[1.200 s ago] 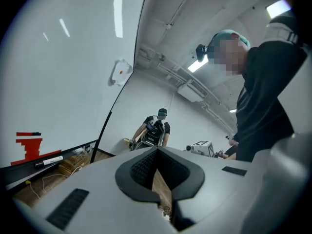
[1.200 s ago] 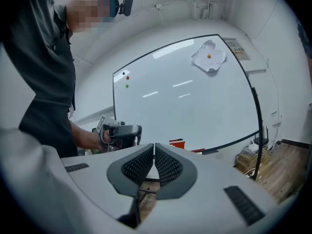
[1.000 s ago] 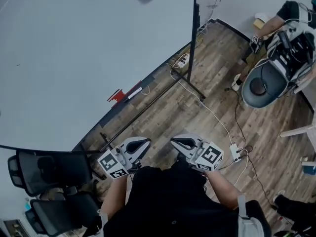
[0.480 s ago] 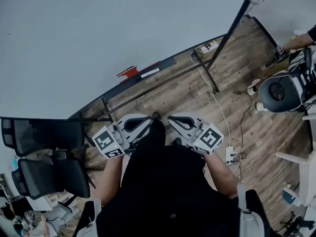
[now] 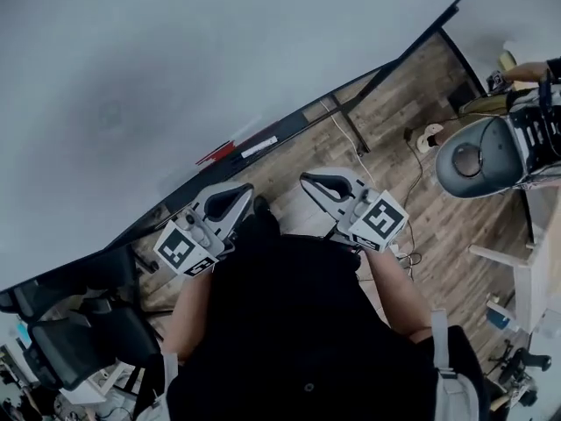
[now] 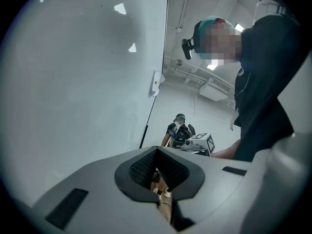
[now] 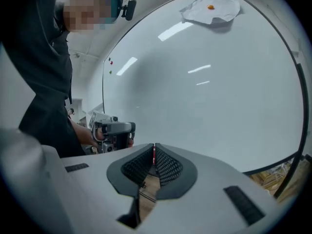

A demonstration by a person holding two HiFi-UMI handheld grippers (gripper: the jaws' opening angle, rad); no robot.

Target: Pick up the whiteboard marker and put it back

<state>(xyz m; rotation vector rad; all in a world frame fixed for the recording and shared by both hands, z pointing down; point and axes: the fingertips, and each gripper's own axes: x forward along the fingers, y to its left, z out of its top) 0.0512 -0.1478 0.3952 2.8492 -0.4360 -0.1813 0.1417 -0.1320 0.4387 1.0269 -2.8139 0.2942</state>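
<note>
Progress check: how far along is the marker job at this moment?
Nothing looks done yet. The whiteboard marker lies on the whiteboard's tray, beside a red item. In hand: nothing; the left gripper and right gripper are both shut and empty, short of the tray. Left: reach, pick the marker up, put it back.

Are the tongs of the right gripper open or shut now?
Shut: in the right gripper view the right gripper has its tongs together at the tips, holding nothing.

Pale grey whiteboard point(image 5: 175, 51), brown plank floor point(image 5: 394, 139), light grey left gripper point(image 5: 248, 191) and right gripper point(image 5: 308, 181) with black-and-white patterned cubes point(image 5: 381, 222).
</note>
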